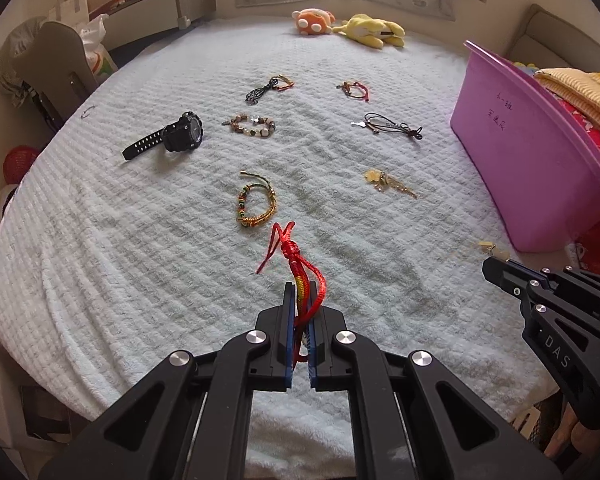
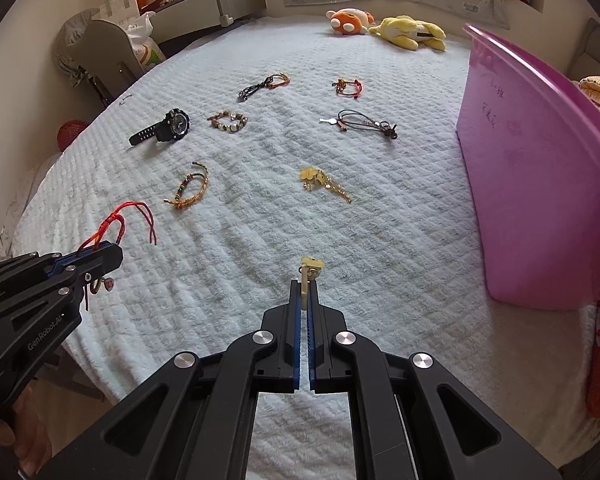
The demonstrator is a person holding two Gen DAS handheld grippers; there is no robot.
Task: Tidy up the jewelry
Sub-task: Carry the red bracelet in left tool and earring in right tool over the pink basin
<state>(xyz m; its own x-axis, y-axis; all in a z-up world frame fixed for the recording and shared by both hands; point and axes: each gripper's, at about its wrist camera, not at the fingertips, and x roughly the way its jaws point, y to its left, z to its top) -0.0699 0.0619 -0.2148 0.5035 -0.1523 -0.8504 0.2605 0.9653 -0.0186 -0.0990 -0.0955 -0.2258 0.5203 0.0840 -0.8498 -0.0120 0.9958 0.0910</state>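
Two pieces are off the blanket: your left gripper (image 1: 302,300) is clamped on the red cord bracelet (image 1: 296,264), its tails dangling above the white blanket (image 1: 140,280), and your right gripper (image 2: 305,292) is pinched shut on a small yellow charm piece (image 2: 310,270). Seven pieces lie untouched, so most of the sorting seems to remain: the braided bracelet (image 1: 256,204), gold charm (image 1: 388,182), black watch (image 1: 172,136), beaded bracelet (image 1: 252,126), key cord (image 1: 392,126) and two corded bracelets (image 1: 270,88) farther back. A pink bin (image 1: 540,152), probably the destination, stands at your right; nothing blocks the way to it.
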